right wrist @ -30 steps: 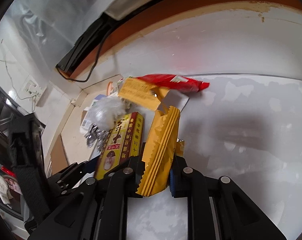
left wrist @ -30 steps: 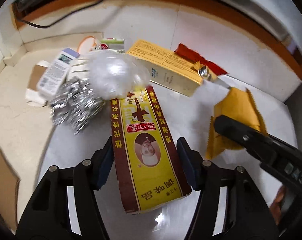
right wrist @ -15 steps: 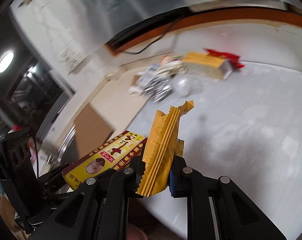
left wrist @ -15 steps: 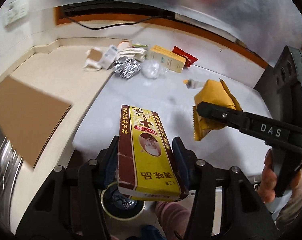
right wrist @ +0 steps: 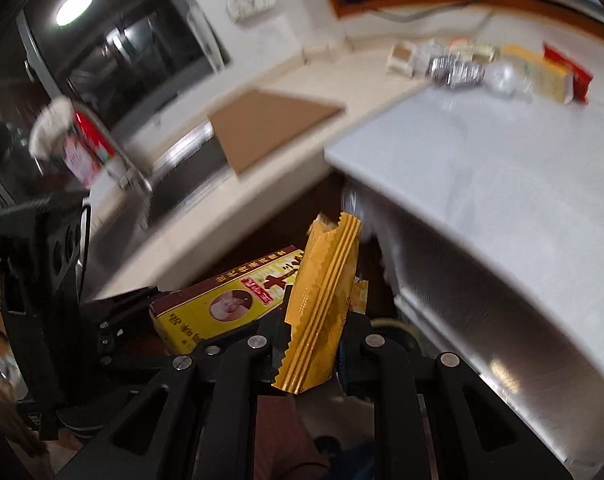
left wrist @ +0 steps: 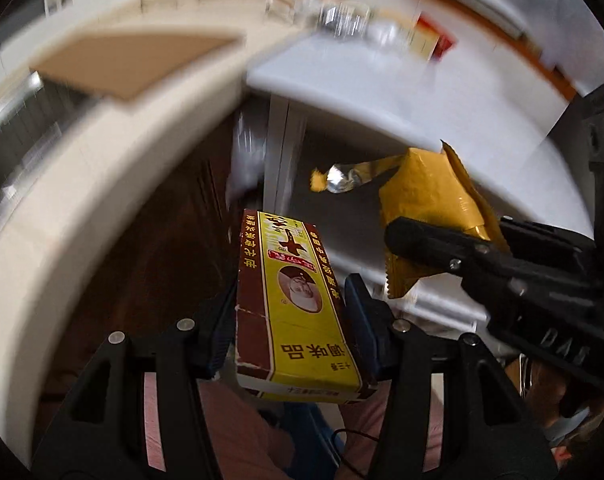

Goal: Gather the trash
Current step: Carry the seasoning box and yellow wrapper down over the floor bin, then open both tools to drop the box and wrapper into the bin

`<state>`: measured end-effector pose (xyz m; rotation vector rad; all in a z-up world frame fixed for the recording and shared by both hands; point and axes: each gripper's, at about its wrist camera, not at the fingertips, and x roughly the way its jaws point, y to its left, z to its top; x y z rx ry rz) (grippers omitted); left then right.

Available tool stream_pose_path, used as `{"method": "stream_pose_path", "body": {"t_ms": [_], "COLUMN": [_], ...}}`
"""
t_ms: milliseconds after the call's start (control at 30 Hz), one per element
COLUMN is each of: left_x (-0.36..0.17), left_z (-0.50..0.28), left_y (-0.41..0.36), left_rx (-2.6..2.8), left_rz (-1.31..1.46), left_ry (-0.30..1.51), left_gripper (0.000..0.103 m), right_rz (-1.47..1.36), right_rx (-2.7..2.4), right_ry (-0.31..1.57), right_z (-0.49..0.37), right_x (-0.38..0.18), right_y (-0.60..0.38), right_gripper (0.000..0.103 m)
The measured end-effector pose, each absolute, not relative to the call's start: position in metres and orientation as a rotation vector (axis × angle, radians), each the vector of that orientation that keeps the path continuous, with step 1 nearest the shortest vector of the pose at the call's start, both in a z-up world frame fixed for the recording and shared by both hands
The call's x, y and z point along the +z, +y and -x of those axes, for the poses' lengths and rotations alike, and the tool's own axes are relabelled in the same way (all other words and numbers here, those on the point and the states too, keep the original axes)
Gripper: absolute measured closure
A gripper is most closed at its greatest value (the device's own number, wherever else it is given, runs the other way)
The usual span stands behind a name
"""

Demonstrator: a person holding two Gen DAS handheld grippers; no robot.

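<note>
My left gripper (left wrist: 292,320) is shut on a long yellow and brown seasoning box (left wrist: 298,304), held off the counter over the dark floor. The same box (right wrist: 222,304) shows at lower left in the right wrist view. My right gripper (right wrist: 314,336) is shut on a crumpled yellow snack wrapper (right wrist: 326,300); in the left wrist view that wrapper (left wrist: 430,200) hangs to the right of the box, with a foil end sticking out. Both grippers are beyond the front edge of the white counter (right wrist: 502,184).
More trash lies at the counter's far end: a silver foil wad (right wrist: 458,70), clear plastic (right wrist: 506,78), a yellow box (right wrist: 542,72), a red wrapper (right wrist: 570,72). A brown cardboard sheet (right wrist: 270,128) rests on the beige counter. A person's pink-clad legs (left wrist: 238,432) are below.
Both grippers have pulled back from the table top and past its front edge, carrying the box and the wrapper. The trash pile now looks far away.
</note>
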<state>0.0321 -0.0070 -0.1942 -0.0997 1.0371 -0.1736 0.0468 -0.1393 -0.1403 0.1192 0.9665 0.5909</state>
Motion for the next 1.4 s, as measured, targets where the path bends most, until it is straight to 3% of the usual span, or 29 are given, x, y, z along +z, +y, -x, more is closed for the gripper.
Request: {"method": "stream_pose_path", "body": {"t_ms": [233,533,833,1033,1133,1200,1267,1300,1400], "left_x": [-0.304,-0.414,-0.465,-0.472,-0.473,-0.476,-0.475,-0.474,-0.469], "left_z": [-0.05,-0.077,-0.107,-0.115,-0.114,-0.116,-0.115,-0.115,-0.113], "left_y": [-0.008,-0.014,-0.006,0.006,0.005,0.006,0.003,-0.001,-0.007], "left_rx": [-0.171,-0.158,-0.089,-0.055,-0.074,-0.086,-0.09,-0.092,-0.101], "left_rz": [0.103,0.013,0.02,0.027,0.041,0.072,0.051,0.036,0.015], "left_ry": [1.265,1.353,1.425,1.446,1.466,1.482,1.477,1.474,1.464], "left_gripper": [0.054,0.054,0.052,0.05,0.05,0.048,0.043,0.035,0.031], "right_rz": [-0.11,-0.203,-0.151,-0.135,-0.138,-0.149,-0.167,-0.17,-0.158], "right_rx": [0.547,0.485,0.465,0.458,0.443,0.439,0.447,0.457,0.481], "right_ry": [1.117,1.242,1.351,1.381,1.38,1.385,1.378,1.371,1.351], "right_z": [-0.054,-0.075,-0.104,-0.13,-0.136,-0.138,-0.139,-0.139,-0.136], "right_x": [-0.251,-0.372,-0.449,-0.47,-0.476,-0.477,-0.475,-0.474,-0.467], "right_y": [-0.135,-0.151,-0.135,-0.123,-0.125,-0.129,-0.132,-0.133,-0.131], "right_gripper": [0.088,0.088,0.087,0.072,0.069,0.061,0.041,0.04,0.04]}}
